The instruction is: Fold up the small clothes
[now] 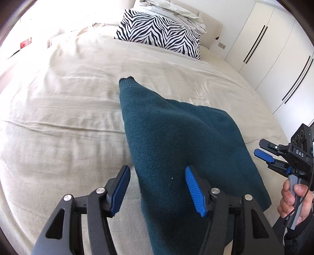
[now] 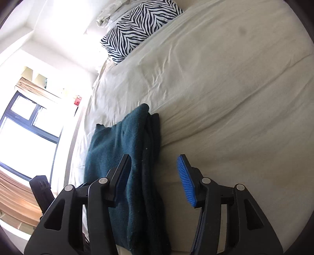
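A dark teal knitted garment lies folded in layers on the beige bed. My left gripper is open just above its near edge, the jaws straddling the garment's left border. My right gripper is open, hovering over the garment's stacked edge; it also shows at the right of the left wrist view, held by a hand beside the garment. Neither gripper holds anything.
A zebra-print pillow and white bedding lie at the head of the bed. White wardrobe doors stand to the right. A window is beyond the bed's far side.
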